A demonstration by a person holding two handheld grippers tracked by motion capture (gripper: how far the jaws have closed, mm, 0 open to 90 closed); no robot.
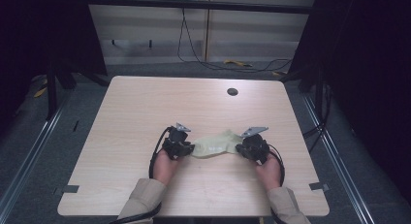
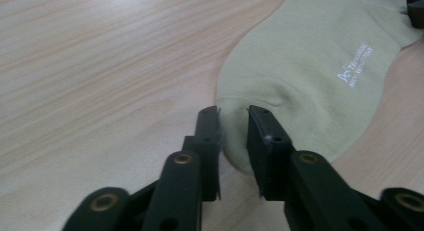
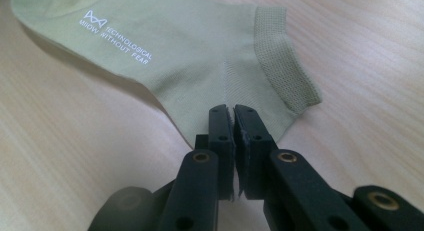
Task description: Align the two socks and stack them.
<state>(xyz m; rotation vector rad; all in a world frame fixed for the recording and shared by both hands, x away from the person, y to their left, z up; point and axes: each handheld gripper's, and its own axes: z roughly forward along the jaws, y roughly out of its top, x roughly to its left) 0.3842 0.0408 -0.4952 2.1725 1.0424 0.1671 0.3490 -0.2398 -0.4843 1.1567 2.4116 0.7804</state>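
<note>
A pale green sock (image 1: 213,144) with white lettering lies flat on the wooden table (image 1: 194,103) between my two hands. My left gripper (image 1: 186,149) is at its toe end. In the left gripper view the jaws (image 2: 233,113) stand a little apart, straddling the rounded toe of the sock (image 2: 310,66), which lies flat between them with no visible pinch. My right gripper (image 1: 241,147) is at the other end. In the right gripper view its jaws (image 3: 233,111) are closed on the sock's edge (image 3: 190,46), near the heel and just beside the ribbed cuff (image 3: 282,56).
A dark round hole (image 1: 232,91) sits in the tabletop near the far edge. Cables (image 1: 232,64) run over the floor behind the table. Dark frames and curtains stand at both sides.
</note>
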